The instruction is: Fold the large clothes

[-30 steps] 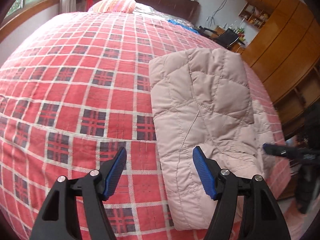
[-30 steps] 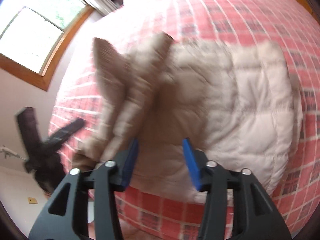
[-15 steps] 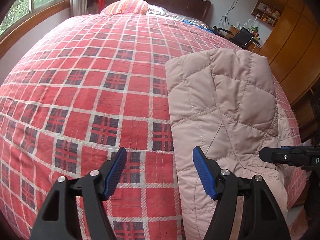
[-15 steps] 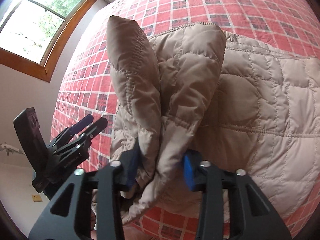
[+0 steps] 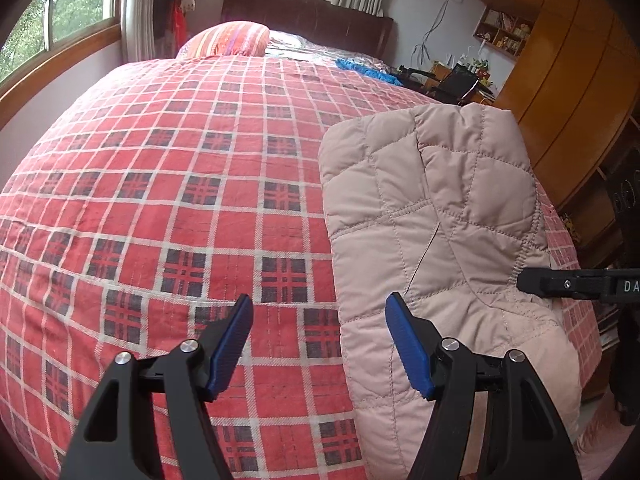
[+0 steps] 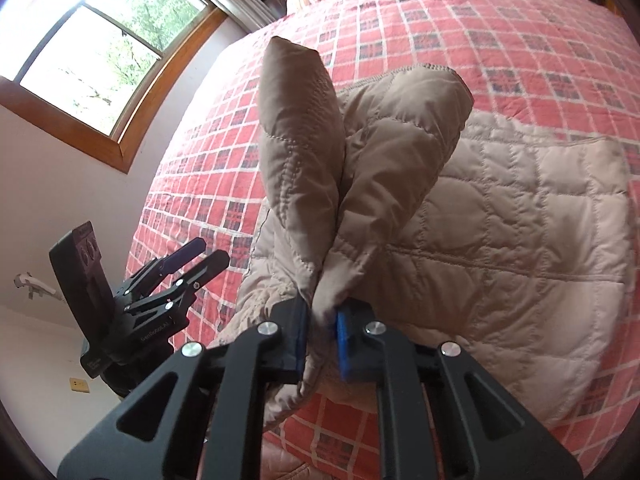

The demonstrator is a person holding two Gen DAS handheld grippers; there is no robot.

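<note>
A beige quilted jacket [image 5: 436, 216] lies folded on the red plaid bed [image 5: 180, 200], along its right side. My left gripper [image 5: 320, 344] hovers open above the bed at the jacket's near left edge, holding nothing. My right gripper [image 6: 322, 340] is shut on a bunched fold of the jacket [image 6: 500, 248]; two puffy lobes of fabric [image 6: 304, 132] stand up from its jaws. The right gripper also shows in the left wrist view as a black bar [image 5: 576, 284] at the jacket's right edge. The left gripper [image 6: 184, 264] appears at the left of the right wrist view.
A striped pillow [image 5: 228, 38] and dark headboard [image 5: 308, 26] sit at the bed's far end, with blue cloth [image 5: 360, 68] nearby. Wooden wardrobes [image 5: 568, 80] stand on the right, windows [image 6: 92, 44] on the left. The jacket lies near the bed's edge.
My right gripper has closed on the jacket fold, which was loose between open fingers a second ago, and lifted it. The left gripper has stayed open while its view shifted slightly back.
</note>
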